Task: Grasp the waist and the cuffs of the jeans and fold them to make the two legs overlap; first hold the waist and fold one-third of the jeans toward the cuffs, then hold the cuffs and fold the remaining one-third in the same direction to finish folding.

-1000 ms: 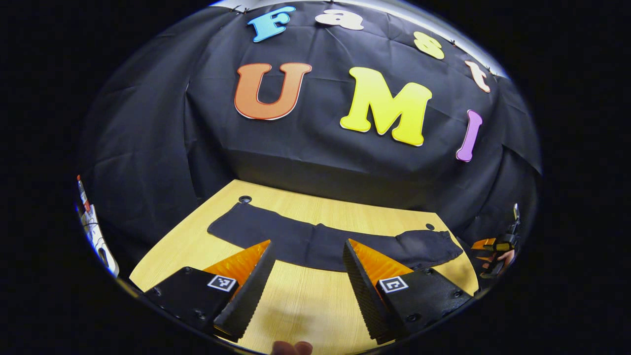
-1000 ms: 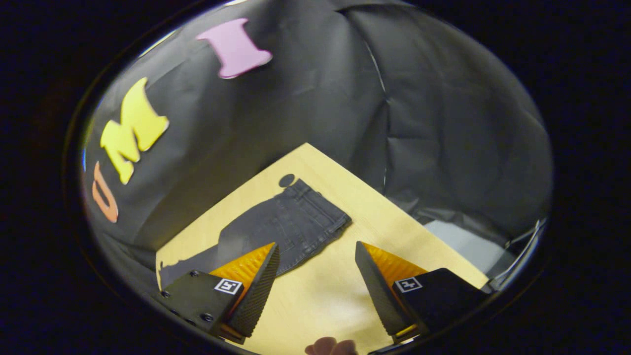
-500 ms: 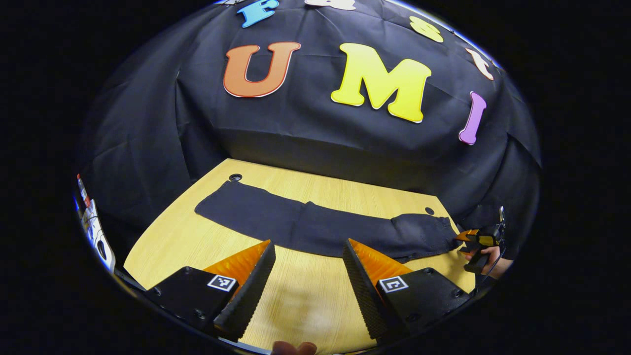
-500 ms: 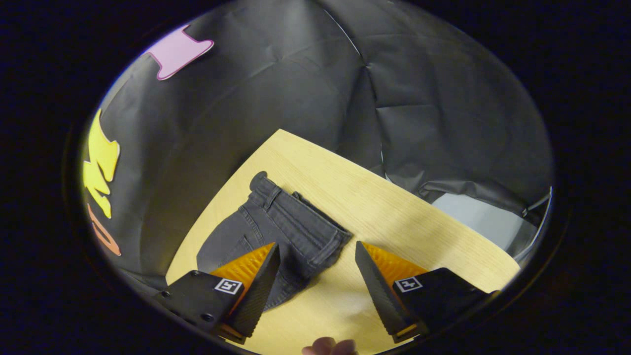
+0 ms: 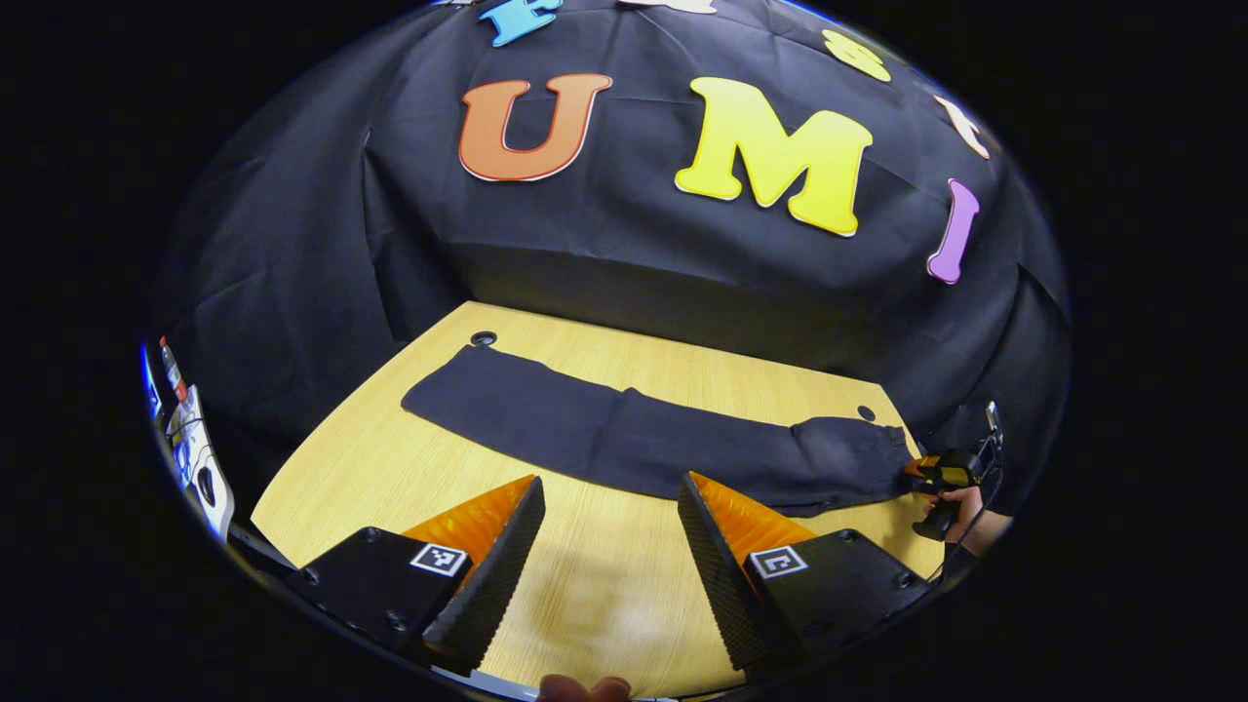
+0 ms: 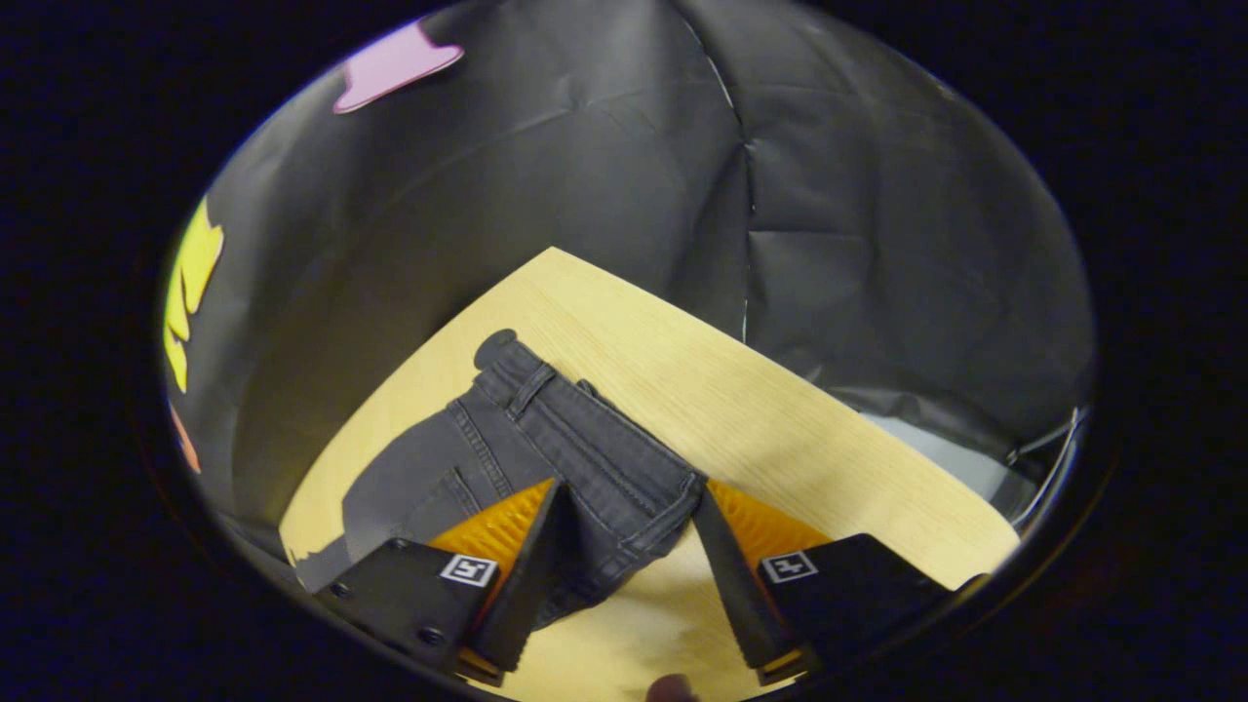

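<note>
The right gripper [image 6: 624, 575] stands spread wide, and the near corner of the jeans' waist [image 6: 624, 478] lies in the gap between its fingers, the cloth close to both but not visibly squeezed by either. In the left gripper view the same tool shows small at 3 o'clock, at the waist end, with a hand [image 5: 960, 507] around its handle. The left gripper [image 5: 609, 575] is also spread, with nothing between its fingers except bare table [image 5: 390, 458]; it hovers near the front edge, short of the cloth.

The jeans [image 5: 624, 439] lie flat on the pale wooden table, apparently with one leg already laid over the other, as a single long dark strip. In the left gripper view the long axis runs from the cuffs [image 5: 439, 385] at about 10 o'clock to the waist at about 3 o'clock.

Denim like this should be soft and limp but fairly heavy, so it will sag and drag where it is not held. The waistband is the thickest, firmest part, with seams and belt loops, and looks the soundest place to pinch. I judge the near waist corner suits the right tool, while the left would want the far waist corner or the cuffs.
</note>
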Tool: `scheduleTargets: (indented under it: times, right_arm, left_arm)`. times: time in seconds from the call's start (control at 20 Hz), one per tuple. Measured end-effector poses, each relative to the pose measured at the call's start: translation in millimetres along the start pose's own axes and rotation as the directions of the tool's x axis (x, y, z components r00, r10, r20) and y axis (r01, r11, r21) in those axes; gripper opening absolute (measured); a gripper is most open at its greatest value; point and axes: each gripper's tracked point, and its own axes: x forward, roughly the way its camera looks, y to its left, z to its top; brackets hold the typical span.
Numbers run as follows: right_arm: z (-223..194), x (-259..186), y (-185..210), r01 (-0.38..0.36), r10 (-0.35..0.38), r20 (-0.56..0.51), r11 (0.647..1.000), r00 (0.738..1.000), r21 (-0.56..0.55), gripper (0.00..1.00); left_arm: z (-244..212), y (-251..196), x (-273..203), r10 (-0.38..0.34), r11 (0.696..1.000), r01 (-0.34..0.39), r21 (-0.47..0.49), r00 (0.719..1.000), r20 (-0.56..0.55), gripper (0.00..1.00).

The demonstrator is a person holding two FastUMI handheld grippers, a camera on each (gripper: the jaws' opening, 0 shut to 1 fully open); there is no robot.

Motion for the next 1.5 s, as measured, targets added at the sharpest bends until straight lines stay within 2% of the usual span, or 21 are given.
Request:
scheduleTargets:
  times: [0.2,0.3,0.35,0.55,0.7,0.85,0.9,0.95,1.0,1.1,1.15,1.2,1.3,1.4,1.5]
  right_arm:
    - [2.0,-2.2,6.1,-0.018,0.017,-0.004,0.998,1.000,-0.055,0.47]
    - [9.7,-12.2,10.2,-0.012,0.013,0.010,0.991,1.000,-0.134,0.18]
    - [12.5,-13.5,15.3,-0.006,0.010,0.022,0.985,1.000,-0.172,0.13]
    - [39.7,-50.9,46.5,-0.030,0.055,0.092,0.965,0.994,-0.261,0.12]
    - [62.1,-92.5,83.8,-0.067,0.128,0.156,0.935,0.979,-0.347,0.12]
    - [69.6,-138.2,153.6,-0.132,0.241,0.201,0.888,0.950,-0.441,0.12]
    - [67.4,-153.6,179.4,-0.155,0.282,0.209,0.865,0.936,-0.477,0.16]
    - [62.6,-168.1,207.9,-0.178,0.323,0.211,0.842,0.923,-0.510,0.12]
    - [54.5,-179.7,236.8,-0.205,0.364,0.210,0.819,0.907,-0.536,0.16]
    - [28.4,-196.6,293.1,-0.250,0.436,0.188,0.761,0.880,-0.598,0.11]
    - [12.2,-205.7,317.9,-0.271,0.471,0.171,0.727,0.865,-0.631,0.07]
    - [-11.2,-217.8,348.3,-0.305,0.515,0.134,0.676,0.847,-0.671,0.12]
    - [-51.3,-224.4,379.5,-0.353,0.559,0.071,0.611,0.826,-0.708,0.12]
    - [-92.4,-208.6,407.2,-0.377,0.574,0.019,0.562,0.819,-0.736,0.12]
    - [-150.4,-184.7,439.0,-0.394,0.562,-0.041,0.522,0.826,-0.757,0.12]
  left_arm:
    - [-3.0,22.4,-8.3,0.040,0.999,-0.040,-0.027,0.999,-0.001,0.90]
    - [-4.5,33.5,-11.0,0.058,0.997,-0.058,-0.048,0.998,0.000,0.90]
    - [-5.6,39.9,-13.2,0.067,0.996,-0.067,-0.059,0.998,0.001,0.90]
    - [-10.5,60.1,-16.0,0.093,0.990,-0.091,-0.111,0.996,0.013,0.90]
    - [-16.1,71.7,-15.4,0.101,0.982,-0.096,-0.161,0.995,0.024,0.89]
    - [-17.8,91.7,-19.1,0.122,0.969,-0.109,-0.223,0.991,0.048,0.90]
    - [-19.1,98.3,-21.2,0.130,0.962,-0.113,-0.248,0.990,0.055,0.90]
    - [-20.8,105.5,-23.4,0.141,0.955,-0.119,-0.272,0.988,0.062,0.90]
    - [-22.2,114.0,-27.6,0.152,0.948,-0.126,-0.293,0.986,0.068,0.90]
    - [-26.6,130.6,-37.5,0.180,0.935,-0.146,-0.324,0.981,0.076,0.90]
    - [-29.2,139.2,-44.9,0.197,0.929,-0.161,-0.334,0.978,0.075,0.90]
    - [-33.8,153.2,-56.0,0.221,0.920,-0.182,-0.346,0.972,0.076,0.90]
    - [-40.0,171.8,-73.6,0.257,0.907,-0.212,-0.364,0.963,0.077,0.90]
    - [-49.4,189.9,-89.3,0.289,0.894,-0.245,-0.375,0.955,0.065,0.90]
    - [-60.5,208.8,-105.1,0.330,0.877,-0.289,-0.383,0.943,0.043,0.90]
